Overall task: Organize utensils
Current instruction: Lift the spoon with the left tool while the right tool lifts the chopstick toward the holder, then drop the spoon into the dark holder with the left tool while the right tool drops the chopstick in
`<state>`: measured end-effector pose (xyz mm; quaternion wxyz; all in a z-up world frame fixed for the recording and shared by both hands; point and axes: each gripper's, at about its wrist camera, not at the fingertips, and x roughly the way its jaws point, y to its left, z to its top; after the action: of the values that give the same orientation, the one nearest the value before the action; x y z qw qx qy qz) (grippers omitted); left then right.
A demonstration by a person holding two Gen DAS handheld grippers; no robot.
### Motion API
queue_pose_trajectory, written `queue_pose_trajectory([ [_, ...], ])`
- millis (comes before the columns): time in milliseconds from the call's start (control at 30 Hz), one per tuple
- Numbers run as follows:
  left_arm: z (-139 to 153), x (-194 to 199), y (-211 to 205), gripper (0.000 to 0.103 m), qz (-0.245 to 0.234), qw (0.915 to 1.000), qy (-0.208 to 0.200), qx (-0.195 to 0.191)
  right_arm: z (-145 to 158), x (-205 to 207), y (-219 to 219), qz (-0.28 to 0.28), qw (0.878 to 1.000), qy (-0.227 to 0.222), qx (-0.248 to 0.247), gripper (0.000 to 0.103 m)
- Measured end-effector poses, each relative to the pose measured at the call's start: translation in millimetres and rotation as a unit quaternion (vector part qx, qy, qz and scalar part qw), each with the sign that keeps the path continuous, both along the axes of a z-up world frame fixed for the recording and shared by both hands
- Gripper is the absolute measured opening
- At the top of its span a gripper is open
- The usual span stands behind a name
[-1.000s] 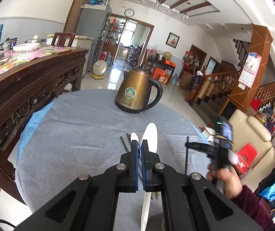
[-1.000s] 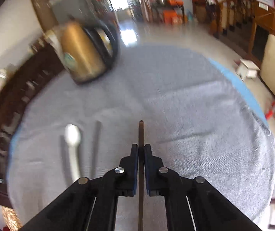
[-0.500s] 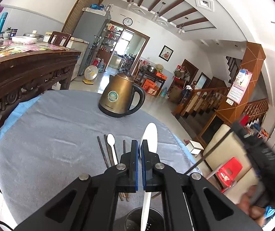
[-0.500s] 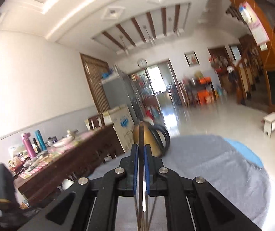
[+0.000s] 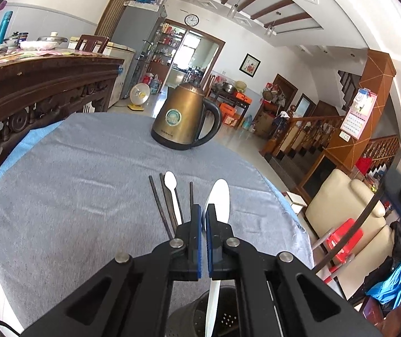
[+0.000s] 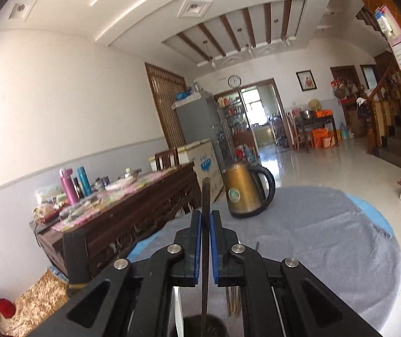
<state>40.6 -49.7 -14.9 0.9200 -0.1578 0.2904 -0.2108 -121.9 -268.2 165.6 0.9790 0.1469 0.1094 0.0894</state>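
My left gripper is shut on a long white spoon. The bowl sticks out ahead and the handle runs down into a dark perforated holder at the bottom edge. On the grey tablecloth ahead lie two dark chopsticks, a small white spoon and one more chopstick. My right gripper is shut on a dark chopstick that stands almost upright. Its lower end hangs over the holder.
A brass kettle stands at the far side of the round table. A carved wooden sideboard runs along the left. A cream armchair and a red stool stand off the table's right edge.
The right gripper swung up from pointing down at the table to near level, carrying the chopstick. The left gripper sank a little, and the holder came into view beneath it.
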Motion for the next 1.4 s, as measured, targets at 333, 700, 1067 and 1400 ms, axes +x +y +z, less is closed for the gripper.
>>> queue_pose_trajectory([
  [333,3.3,-12.7,2.1,0.043,-0.001,0.9994,0.000,0.036,-36.2,6.7,-5.8,0.009,0.997,0.075,-0.013,0.038],
  [700,9.3,-11.9,34.6,0.053,0.036,0.9983,0.000,0.045,-50.2,7.4,-61.2,-0.053,0.993,0.086,0.054,0.044],
  [1067,-67.0,48.3,57.5,0.055,0.028,0.9671,0.252,-0.016,-66.0,20.2,-63.2,-0.048,0.991,0.114,0.044,0.043],
  [1400,-99.2,69.5,21.4,0.037,-0.039,0.9479,0.316,0.017,-109.9,47.9,-93.4,-0.058,0.976,0.191,0.091,0.043],
])
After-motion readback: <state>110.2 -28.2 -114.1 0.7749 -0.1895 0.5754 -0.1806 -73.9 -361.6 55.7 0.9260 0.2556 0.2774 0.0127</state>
